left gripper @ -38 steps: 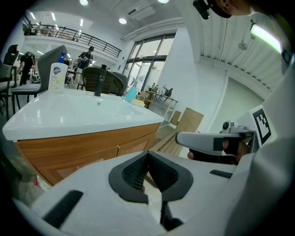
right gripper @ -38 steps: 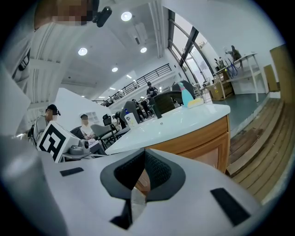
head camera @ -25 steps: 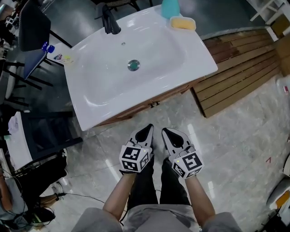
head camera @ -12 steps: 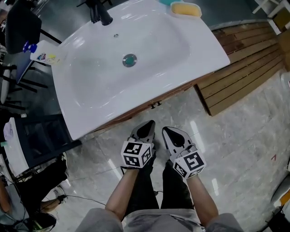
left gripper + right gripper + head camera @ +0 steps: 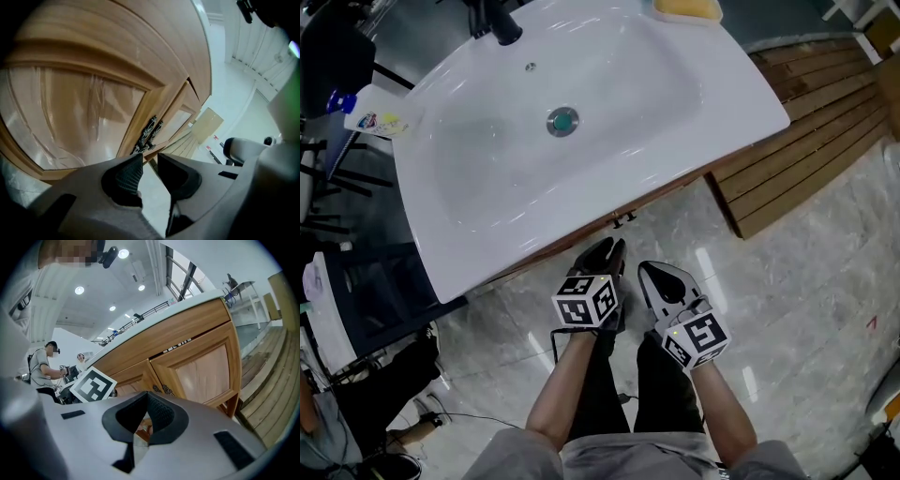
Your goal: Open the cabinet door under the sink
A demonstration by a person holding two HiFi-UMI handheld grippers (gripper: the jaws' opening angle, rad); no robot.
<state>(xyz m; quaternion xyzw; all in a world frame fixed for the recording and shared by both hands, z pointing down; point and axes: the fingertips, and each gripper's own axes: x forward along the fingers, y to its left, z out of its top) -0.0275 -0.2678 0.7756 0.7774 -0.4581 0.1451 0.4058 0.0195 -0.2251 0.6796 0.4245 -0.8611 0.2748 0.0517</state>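
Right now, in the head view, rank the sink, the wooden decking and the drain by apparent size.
1. sink, largest
2. wooden decking, partly cut off by the frame
3. drain, smallest

No text, brand or number can be read anywhere. Just left of the sink [image 5: 478, 216], a white bottle [image 5: 380, 120] bears a label with yellow and red print, too small to make out. Under the sink's edge, the cabinet [image 5: 206, 366] has 1 short row of dark marks [image 5: 177, 346] on its top rail, also illegible. In front of the sink, the left marker cube [image 5: 586, 302] and the right marker cube [image 5: 701, 336] show only black-and-white square patterns.
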